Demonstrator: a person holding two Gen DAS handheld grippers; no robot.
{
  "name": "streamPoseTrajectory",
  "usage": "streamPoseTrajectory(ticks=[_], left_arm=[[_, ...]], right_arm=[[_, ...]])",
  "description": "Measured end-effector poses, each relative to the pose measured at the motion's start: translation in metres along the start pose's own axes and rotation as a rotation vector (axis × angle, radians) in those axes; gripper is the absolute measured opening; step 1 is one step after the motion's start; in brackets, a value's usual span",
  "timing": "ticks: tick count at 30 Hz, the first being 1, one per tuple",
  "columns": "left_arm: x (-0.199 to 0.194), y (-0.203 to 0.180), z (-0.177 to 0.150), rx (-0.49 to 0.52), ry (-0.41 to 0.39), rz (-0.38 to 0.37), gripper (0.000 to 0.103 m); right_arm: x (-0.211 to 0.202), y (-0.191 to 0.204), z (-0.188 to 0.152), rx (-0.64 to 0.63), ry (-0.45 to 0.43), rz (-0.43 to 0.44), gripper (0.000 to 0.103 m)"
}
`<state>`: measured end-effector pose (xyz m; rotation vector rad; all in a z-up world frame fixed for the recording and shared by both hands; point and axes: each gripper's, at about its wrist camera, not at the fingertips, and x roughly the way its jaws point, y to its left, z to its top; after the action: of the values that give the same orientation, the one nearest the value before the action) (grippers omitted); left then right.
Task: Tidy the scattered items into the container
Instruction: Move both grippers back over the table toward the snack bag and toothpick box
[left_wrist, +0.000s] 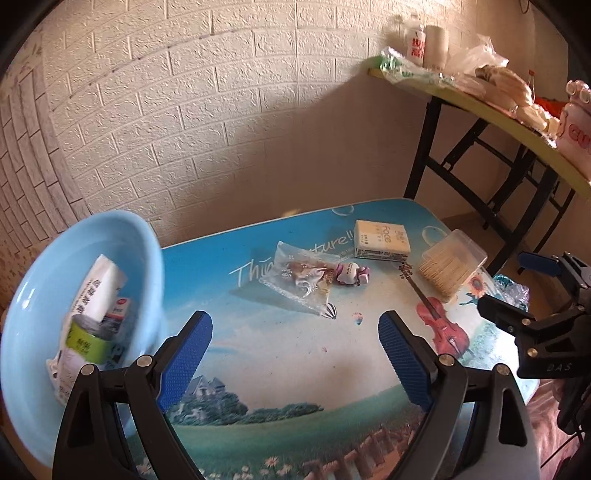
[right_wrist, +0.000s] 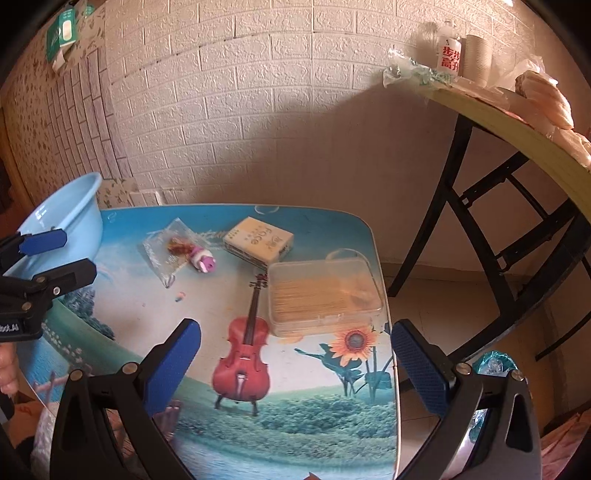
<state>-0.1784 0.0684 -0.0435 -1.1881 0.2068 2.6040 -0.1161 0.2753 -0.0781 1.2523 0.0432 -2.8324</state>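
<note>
My left hand-held gripper (left_wrist: 295, 354) hovers above the worktop (left_wrist: 280, 354) with its blue-padded fingers (left_wrist: 188, 358) spread wide apart and nothing between them. My right hand-held gripper (right_wrist: 295, 365) hovers over the printed violin picture on the worktop (right_wrist: 207, 314), its fingers (right_wrist: 173, 365) likewise spread apart and holding nothing.

In the left wrist view, the light blue basin (left_wrist: 33, 295) sits at 9 o'clock on the left end of the worktop, just beside my left finger. It contains a white packet (left_wrist: 99, 291) standing on end, a yellow-green labelled pack (left_wrist: 88, 339) and a small carton I cannot identify.

Four items lie on the worktop outside the basin:
- A clear plastic bag (left_wrist: 299, 277) with brown contents lies at 12 o'clock from my left hand-held gripper.
- A small pink-and-white toy figure (left_wrist: 351, 275) touches the right edge of that bag.
- A "Face" tissue pack (left_wrist: 380, 240) lies at 1 o'clock, near the far edge.
- A clear plastic toothpick box (left_wrist: 452, 264) lies at 2 o'clock, near the right edge.

In the right wrist view, the toothpick box (right_wrist: 325, 295) lies at 12 o'clock, just beside the violin print's neck. The tissue pack (right_wrist: 258, 240) lies beyond it, and the bag (right_wrist: 170, 251) and toy figure (right_wrist: 203, 260) lie at 11 o'clock. The basin (right_wrist: 70, 214) stands at 10 o'clock.

A yellow-topped folding table (left_wrist: 517, 129) carrying clutter stands at 2 o'clock against the brick-patterned wall (left_wrist: 184, 110).
</note>
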Motion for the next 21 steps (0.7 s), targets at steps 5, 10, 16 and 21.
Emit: streamPoseTrajectory(ticks=[5, 10, 16, 21], left_arm=[[0.024, -0.011, 0.005, 0.078, 0.000, 0.072, 0.094], [0.034, -0.017, 0.012, 0.103, 0.004, 0.064, 0.095], [0.057, -0.027, 0.017, 0.145, 0.027, 0.052, 0.095], [0.078, -0.024, 0.019, 0.148, 0.066, 0.062, 0.095]], right_arm=[[0.018, -0.010, 0.001, -0.017, 0.035, 0.019, 0.103], [0.038, -0.017, 0.005, -0.032, 0.061, 0.019, 0.103], [0.059, -0.022, 0.011, -0.031, 0.083, 0.028, 0.103], [0.068, -0.015, 0.014, -0.058, 0.089, 0.033, 0.103]])
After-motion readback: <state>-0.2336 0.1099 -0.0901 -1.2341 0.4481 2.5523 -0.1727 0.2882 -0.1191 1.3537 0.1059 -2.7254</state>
